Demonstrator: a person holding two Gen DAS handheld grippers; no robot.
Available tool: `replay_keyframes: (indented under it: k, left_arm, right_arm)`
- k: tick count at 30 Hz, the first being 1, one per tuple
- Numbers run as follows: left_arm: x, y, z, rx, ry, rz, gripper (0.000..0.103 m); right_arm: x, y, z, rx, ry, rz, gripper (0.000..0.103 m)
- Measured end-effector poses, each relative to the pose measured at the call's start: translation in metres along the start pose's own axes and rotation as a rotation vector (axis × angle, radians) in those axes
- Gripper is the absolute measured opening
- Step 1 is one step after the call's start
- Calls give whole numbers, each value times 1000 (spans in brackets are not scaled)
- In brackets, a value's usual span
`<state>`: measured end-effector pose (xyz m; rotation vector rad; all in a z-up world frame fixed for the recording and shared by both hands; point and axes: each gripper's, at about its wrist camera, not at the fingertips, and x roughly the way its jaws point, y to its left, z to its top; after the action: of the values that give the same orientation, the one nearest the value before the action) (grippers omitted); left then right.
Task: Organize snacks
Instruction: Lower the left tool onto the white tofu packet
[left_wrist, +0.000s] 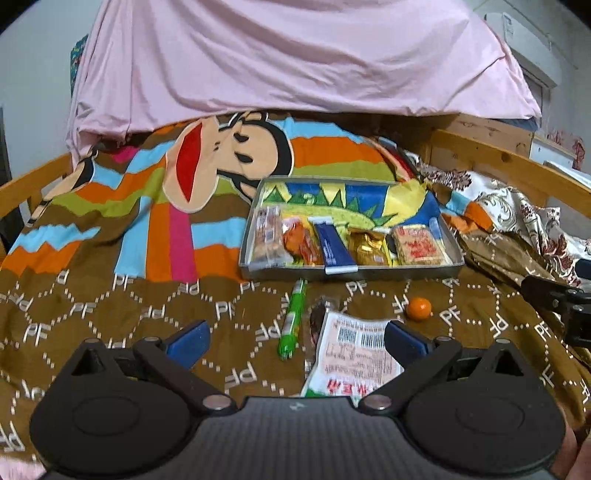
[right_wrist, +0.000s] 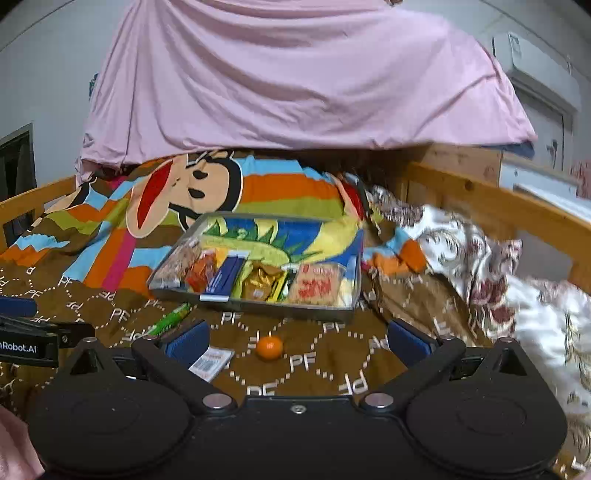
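Left wrist view: the left gripper (left_wrist: 295, 341) hangs over a brown patterned blanket (left_wrist: 110, 314), its blue-padded jaws spread wide and holding nothing. Between them, toward five o'clock of frame centre, lies a white snack packet (left_wrist: 354, 354) with a barcode, its lower edge hidden behind the gripper body. Just beside it at nine o'clock rests a green stick snack (left_wrist: 293, 319); a small orange candy (left_wrist: 419, 308) sits apart at its two o'clock. Beyond, at twelve o'clock, a shallow metal tray (left_wrist: 255, 221) holds a row of wrapped snacks along its near wall, a blue bar (left_wrist: 334, 245) poking over the rim. A pink sheet (left_wrist: 295, 55) hangs behind.

Right wrist view: the right gripper (right_wrist: 295, 341) likewise stands wide open and empty. The orange candy (right_wrist: 269, 347) lies between its fingers, touching neither. The white packet (right_wrist: 212, 362) peeks out at nine o'clock of the candy, beside the left-hand pad. The tray (right_wrist: 347, 306) sits at twelve o'clock, the green stick (right_wrist: 171, 317) at ten.
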<state>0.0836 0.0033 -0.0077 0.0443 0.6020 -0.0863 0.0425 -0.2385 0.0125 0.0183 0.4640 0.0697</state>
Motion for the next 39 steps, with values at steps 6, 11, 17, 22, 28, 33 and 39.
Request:
replay_keyframes:
  k: [6, 11, 17, 22, 28, 33, 39]
  left_arm:
    - [-6, 0, -8, -3, 44, 35, 102]
    - [-4, -5, -11, 24, 80, 43, 102]
    - [5, -9, -14, 51, 150, 21, 102]
    - [12, -15, -16, 84, 195, 26, 102]
    - [16, -19, -15, 101, 215, 21, 102]
    - [27, -18, -11, 93, 256, -12, 102]
    - [50, -22, -9, 100, 356, -136, 102]
  right_arm:
    - [-4, 2, -7, -18, 50, 1, 102]
    - [2, 11, -13, -73, 104, 6, 102]
    - [8, 21, -17, -128, 146, 12, 102]
    - [13, 24, -19, -148, 176, 9, 102]
    - [23, 19, -17, -118, 215, 20, 102]
    - [37, 13, -13, -108, 258, 37, 102]
    - [56, 10, -7, -183, 297, 67, 102]
